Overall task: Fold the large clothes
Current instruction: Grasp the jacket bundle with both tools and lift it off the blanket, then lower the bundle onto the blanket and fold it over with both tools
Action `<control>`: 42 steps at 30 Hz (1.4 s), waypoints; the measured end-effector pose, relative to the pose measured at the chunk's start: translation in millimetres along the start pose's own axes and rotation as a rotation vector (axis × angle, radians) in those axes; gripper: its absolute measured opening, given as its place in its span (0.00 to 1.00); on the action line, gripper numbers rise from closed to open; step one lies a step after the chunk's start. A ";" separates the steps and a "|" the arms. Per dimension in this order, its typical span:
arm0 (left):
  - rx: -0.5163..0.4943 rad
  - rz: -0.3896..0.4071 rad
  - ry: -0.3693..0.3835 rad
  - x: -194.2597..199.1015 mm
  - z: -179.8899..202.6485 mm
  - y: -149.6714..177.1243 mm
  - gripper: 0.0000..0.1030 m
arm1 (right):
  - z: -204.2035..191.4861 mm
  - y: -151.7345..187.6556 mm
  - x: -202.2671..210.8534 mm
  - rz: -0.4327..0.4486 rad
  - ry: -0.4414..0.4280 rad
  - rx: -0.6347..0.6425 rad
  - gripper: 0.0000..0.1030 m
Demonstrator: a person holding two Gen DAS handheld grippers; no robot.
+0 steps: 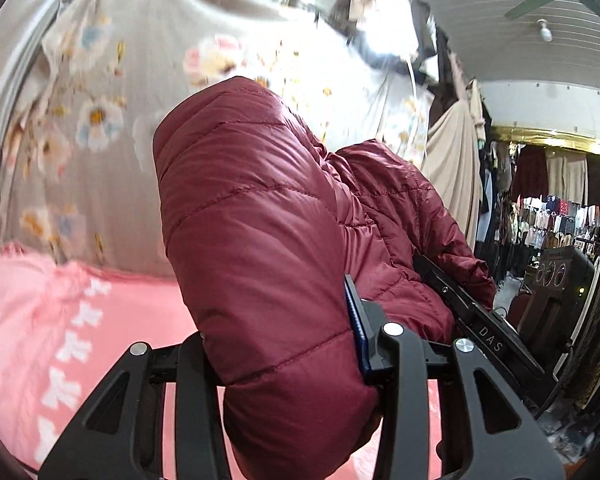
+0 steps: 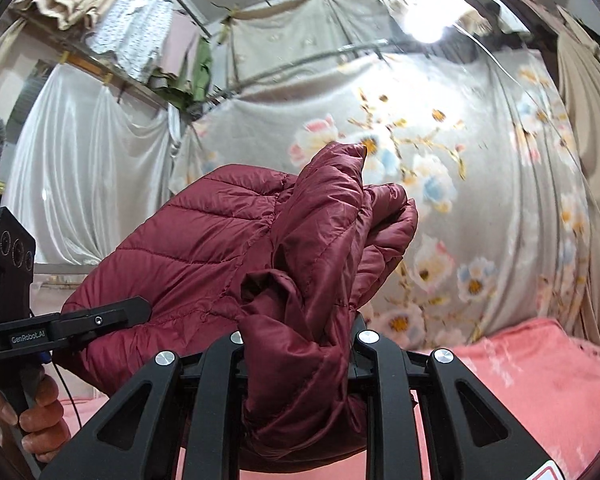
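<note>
The left hand-held gripper [image 1: 288,364] is clamped on a thick puffy part of the dark red quilted jacket [image 1: 260,216], which hangs lifted in the air above the pink blanket [image 1: 40,320], in front of the flowered sheet [image 1: 100,120]. The right hand-held gripper [image 2: 300,356] pinches a bunched fold of the same jacket. Since both grips look bulky, I would keep both closed firmly, draw them apart to flatten the jacket, then lower it evenly onto the blanket before creasing it.
</note>
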State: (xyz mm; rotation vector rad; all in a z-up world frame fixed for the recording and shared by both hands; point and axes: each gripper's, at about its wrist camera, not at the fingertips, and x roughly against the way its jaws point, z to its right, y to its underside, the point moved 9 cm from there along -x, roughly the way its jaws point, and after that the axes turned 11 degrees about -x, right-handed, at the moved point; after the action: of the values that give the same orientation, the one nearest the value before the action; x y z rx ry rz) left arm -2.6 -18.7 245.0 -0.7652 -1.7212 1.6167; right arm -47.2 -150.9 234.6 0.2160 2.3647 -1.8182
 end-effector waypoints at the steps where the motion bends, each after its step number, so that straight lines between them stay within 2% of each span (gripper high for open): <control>1: -0.008 0.013 -0.001 4.0 -6.7 -2.0 0.37 | -6.9 -1.7 -4.8 0.012 -0.010 0.006 0.19; 6: -0.050 0.073 -0.025 8.3 -44.4 -13.5 0.37 | -28.3 6.9 -44.6 0.042 -0.038 0.008 0.19; 12: -0.058 0.047 -0.043 -20.6 -97.6 4.5 0.38 | -26.0 51.5 -103.7 0.004 -0.020 -0.027 0.19; 20: -0.025 -0.082 -0.051 -95.3 -164.5 76.8 0.38 | 14.2 141.8 -181.2 -0.134 0.051 -0.097 0.19; 29: 0.007 -0.208 -0.062 -164.8 -204.6 154.8 0.38 | 64.6 229.6 -237.5 -0.274 0.118 -0.150 0.19; 42: 0.093 -0.342 -0.100 -219.2 -249.6 246.4 0.38 | 96.3 323.3 -286.6 -0.416 0.182 -0.164 0.19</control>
State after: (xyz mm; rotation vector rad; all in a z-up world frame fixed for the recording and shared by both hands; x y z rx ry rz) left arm 325.1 -18.1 -7.3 -0.3266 -1.7229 1.5037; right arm 302.5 -168.0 -36.3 -0.1496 2.8433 -1.8143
